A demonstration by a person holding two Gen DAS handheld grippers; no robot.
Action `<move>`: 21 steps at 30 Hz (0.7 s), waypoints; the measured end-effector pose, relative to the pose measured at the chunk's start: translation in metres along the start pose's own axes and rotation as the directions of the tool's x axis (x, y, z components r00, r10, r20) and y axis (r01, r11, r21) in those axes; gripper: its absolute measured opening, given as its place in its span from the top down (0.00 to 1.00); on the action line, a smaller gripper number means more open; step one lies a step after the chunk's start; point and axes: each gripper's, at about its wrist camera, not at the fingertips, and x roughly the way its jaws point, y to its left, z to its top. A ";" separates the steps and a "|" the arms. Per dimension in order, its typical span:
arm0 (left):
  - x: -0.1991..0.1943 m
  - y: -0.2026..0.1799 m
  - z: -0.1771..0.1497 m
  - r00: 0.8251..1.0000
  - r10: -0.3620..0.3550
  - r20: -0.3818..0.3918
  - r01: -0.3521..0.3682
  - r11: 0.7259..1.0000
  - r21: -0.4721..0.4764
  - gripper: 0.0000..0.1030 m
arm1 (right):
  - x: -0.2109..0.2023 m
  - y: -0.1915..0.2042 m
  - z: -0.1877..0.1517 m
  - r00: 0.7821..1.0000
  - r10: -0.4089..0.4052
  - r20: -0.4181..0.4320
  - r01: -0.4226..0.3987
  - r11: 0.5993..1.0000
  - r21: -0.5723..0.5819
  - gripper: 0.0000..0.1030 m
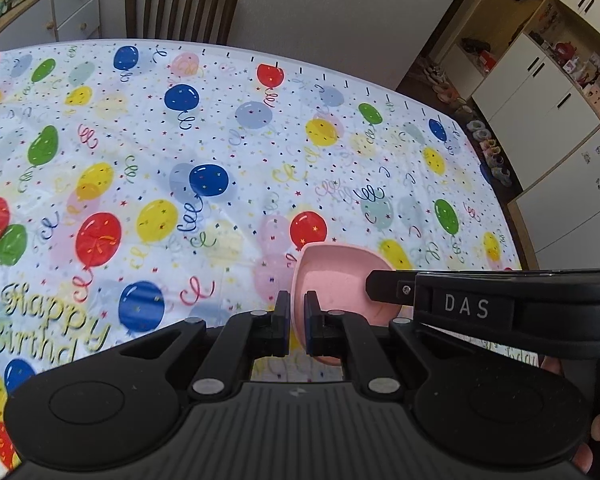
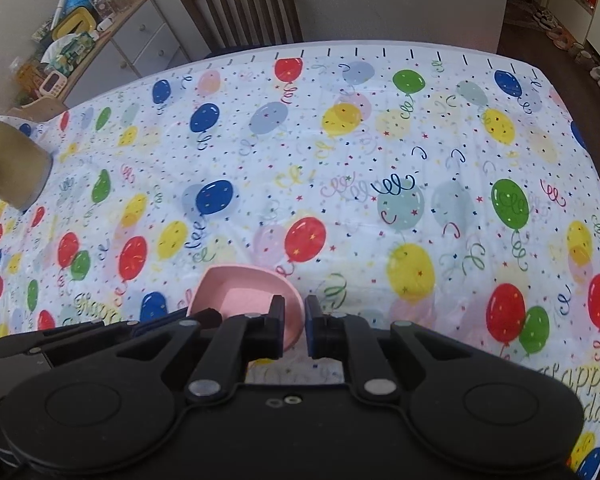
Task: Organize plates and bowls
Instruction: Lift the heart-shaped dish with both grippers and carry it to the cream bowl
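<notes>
A pink bowl is held just above the balloon tablecloth, near the table's front. My left gripper is shut on its left rim. My right gripper is shut on its right rim, and the bowl shows to the left of its fingers. The right gripper's body shows in the left wrist view, right of the bowl. The left gripper's finger shows in the right wrist view at the bowl's left edge.
A tan rounded object stands at the table's left edge. A wooden chair stands behind the far edge. A sideboard with clutter is at the far left; white cabinets are on the right.
</notes>
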 end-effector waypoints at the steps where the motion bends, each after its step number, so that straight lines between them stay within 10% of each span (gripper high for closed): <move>1: -0.006 -0.001 -0.003 1.000 0.001 0.004 -0.001 1.000 0.000 0.94 | -0.005 0.002 -0.003 1.000 0.005 0.003 -0.005 1.000 -0.004 0.90; 21: -0.102 -0.015 -0.092 0.997 0.060 0.051 -0.057 0.997 -0.050 0.94 | -0.080 0.033 -0.077 0.996 0.087 0.025 -0.083 0.990 -0.113 0.90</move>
